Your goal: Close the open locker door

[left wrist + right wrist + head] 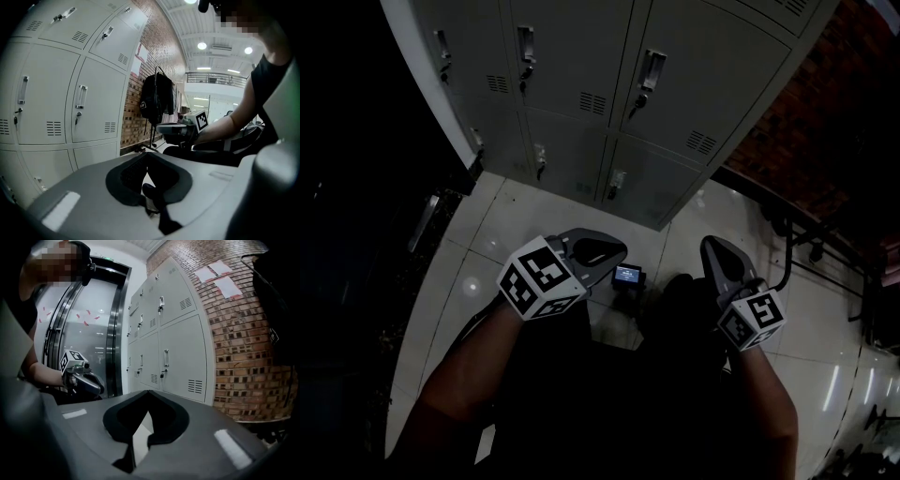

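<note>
A bank of grey lockers [609, 84] stands ahead of me; each door in view lies flush, with its handle and vent slots showing. The lockers [51, 103] fill the left of the left gripper view, and the lockers [173, 352] run along the brick wall in the right gripper view. My left gripper [617, 251] is held low in front of my lap, shut and holding nothing. My right gripper [710, 244] is beside it to the right, also shut and holding nothing. Both are well short of the lockers. Each one shows in the other's view: right gripper [174, 130], left gripper [84, 380].
White floor tiles [516, 225] lie between me and the lockers. A small device with a lit screen [627, 275] sits on the floor by my legs. A black bag [157, 101] hangs on a rack beside the brick wall [243, 343]. A dark-framed glass door [93, 324] stands left of the lockers.
</note>
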A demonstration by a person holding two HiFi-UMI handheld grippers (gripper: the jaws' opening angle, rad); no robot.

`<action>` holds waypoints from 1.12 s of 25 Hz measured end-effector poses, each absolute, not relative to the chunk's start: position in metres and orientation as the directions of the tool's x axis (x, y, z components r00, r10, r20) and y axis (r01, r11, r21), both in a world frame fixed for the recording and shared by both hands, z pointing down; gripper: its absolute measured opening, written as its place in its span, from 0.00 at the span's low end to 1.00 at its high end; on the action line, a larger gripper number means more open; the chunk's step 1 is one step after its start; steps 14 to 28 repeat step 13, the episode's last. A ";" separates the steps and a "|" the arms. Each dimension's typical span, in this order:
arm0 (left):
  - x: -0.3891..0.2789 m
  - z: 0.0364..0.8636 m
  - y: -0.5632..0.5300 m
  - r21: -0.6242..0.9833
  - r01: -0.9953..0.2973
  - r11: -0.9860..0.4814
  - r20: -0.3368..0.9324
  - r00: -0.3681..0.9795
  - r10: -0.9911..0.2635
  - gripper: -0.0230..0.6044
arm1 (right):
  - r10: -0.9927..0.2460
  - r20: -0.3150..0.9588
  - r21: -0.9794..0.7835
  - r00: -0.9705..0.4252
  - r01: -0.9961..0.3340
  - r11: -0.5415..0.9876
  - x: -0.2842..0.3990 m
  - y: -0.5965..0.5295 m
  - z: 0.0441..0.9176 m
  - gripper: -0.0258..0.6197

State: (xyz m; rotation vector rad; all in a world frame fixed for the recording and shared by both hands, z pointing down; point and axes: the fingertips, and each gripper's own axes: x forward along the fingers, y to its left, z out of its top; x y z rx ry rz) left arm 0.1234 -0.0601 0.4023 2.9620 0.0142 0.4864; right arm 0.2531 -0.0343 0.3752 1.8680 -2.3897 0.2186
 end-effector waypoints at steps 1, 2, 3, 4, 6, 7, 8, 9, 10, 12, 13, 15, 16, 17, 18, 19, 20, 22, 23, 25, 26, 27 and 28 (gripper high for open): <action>0.124 0.402 -0.060 0.139 -0.013 -0.990 0.318 0.948 0.032 0.06 | -0.956 0.168 -0.053 -0.241 -0.970 0.236 0.254 -0.034 0.376 0.04; 0.124 0.402 -0.060 0.139 -0.012 -0.990 0.318 0.948 0.033 0.06 | -0.956 0.170 -0.055 -0.241 -0.970 0.235 0.254 -0.034 0.376 0.04; 0.124 0.402 -0.060 0.139 -0.012 -0.990 0.318 0.948 0.033 0.06 | -0.955 0.172 -0.057 -0.241 -0.970 0.235 0.254 -0.034 0.377 0.04; 0.123 0.402 -0.060 0.139 -0.012 -0.990 0.318 0.947 0.033 0.06 | -0.955 0.174 -0.059 -0.242 -0.970 0.235 0.255 -0.034 0.377 0.04; 0.123 0.402 -0.060 0.138 -0.012 -0.990 0.319 0.947 0.033 0.06 | -0.953 0.178 -0.066 -0.244 -0.970 0.236 0.254 -0.035 0.379 0.04; 0.123 0.402 -0.060 0.137 -0.012 -0.990 0.320 0.947 0.033 0.06 | -0.953 0.178 -0.075 -0.246 -0.969 0.236 0.254 -0.036 0.379 0.04; 0.123 0.402 -0.060 0.136 -0.012 -0.991 0.321 0.947 0.033 0.06 | -0.953 0.172 -0.091 -0.251 -0.967 0.238 0.252 -0.036 0.377 0.04; 0.123 0.402 -0.060 0.136 -0.012 -0.991 0.321 0.947 0.033 0.06 | -0.953 0.162 -0.108 -0.257 -0.964 0.242 0.249 -0.037 0.375 0.04; 0.123 0.402 -0.060 0.135 -0.012 -0.991 0.321 0.946 0.033 0.06 | -0.953 0.152 -0.119 -0.263 -0.962 0.247 0.247 -0.037 0.373 0.04; 0.123 0.403 -0.060 0.135 -0.012 -0.991 0.321 0.946 0.033 0.06 | -0.952 0.149 -0.121 -0.266 -0.961 0.249 0.247 -0.037 0.373 0.04; 0.123 0.403 -0.060 0.135 -0.012 -0.991 0.321 0.946 0.032 0.06 | -0.952 0.153 -0.117 -0.265 -0.962 0.249 0.247 -0.037 0.374 0.04; 0.123 0.403 -0.060 0.135 -0.012 -0.991 0.321 0.946 0.032 0.06 | -0.952 0.153 -0.117 -0.265 -0.962 0.249 0.247 -0.037 0.374 0.04; 0.123 0.403 -0.060 0.135 -0.012 -0.991 0.321 0.946 0.032 0.06 | -0.952 0.153 -0.117 -0.265 -0.962 0.249 0.247 -0.037 0.374 0.04; 0.123 0.403 -0.060 0.135 -0.012 -0.991 0.321 0.946 0.032 0.06 | -0.952 0.153 -0.117 -0.265 -0.962 0.249 0.247 -0.037 0.374 0.04; 0.123 0.403 -0.060 0.135 -0.012 -0.991 0.321 0.946 0.032 0.06 | -0.952 0.153 -0.117 -0.265 -0.962 0.249 0.247 -0.037 0.374 0.04; 0.123 0.403 -0.060 0.135 -0.012 -0.991 0.321 0.946 0.032 0.06 | -0.952 0.153 -0.117 -0.265 -0.962 0.249 0.247 -0.037 0.374 0.04; 0.123 0.403 -0.060 0.135 -0.012 -0.991 0.321 0.946 0.032 0.06 | -0.952 0.153 -0.117 -0.265 -0.962 0.249 0.247 -0.037 0.374 0.04; 0.123 0.403 -0.060 0.135 -0.012 -0.991 0.321 0.946 0.032 0.06 | -0.952 0.153 -0.117 -0.265 -0.962 0.249 0.247 -0.037 0.374 0.04; 0.123 0.403 -0.060 0.135 -0.012 -0.991 0.321 0.946 0.032 0.06 | -0.952 0.153 -0.117 -0.265 -0.962 0.249 0.247 -0.037 0.374 0.04; 0.123 0.403 -0.060 0.135 -0.012 -0.991 0.321 0.946 0.032 0.06 | -0.952 0.153 -0.117 -0.265 -0.962 0.249 0.247 -0.037 0.374 0.04; 0.123 0.403 -0.060 0.135 -0.012 -0.991 0.321 0.946 0.032 0.06 | -0.952 0.153 -0.117 -0.265 -0.962 0.249 0.247 -0.037 0.374 0.04; 0.123 0.403 -0.060 0.135 -0.012 -0.991 0.321 0.946 0.032 0.06 | -0.952 0.153 -0.117 -0.265 -0.962 0.249 0.247 -0.037 0.374 0.04; 0.123 0.403 -0.060 0.135 -0.012 -0.991 0.321 0.946 0.032 0.06 | -0.952 0.153 -0.117 -0.265 -0.962 0.249 0.247 -0.037 0.374 0.04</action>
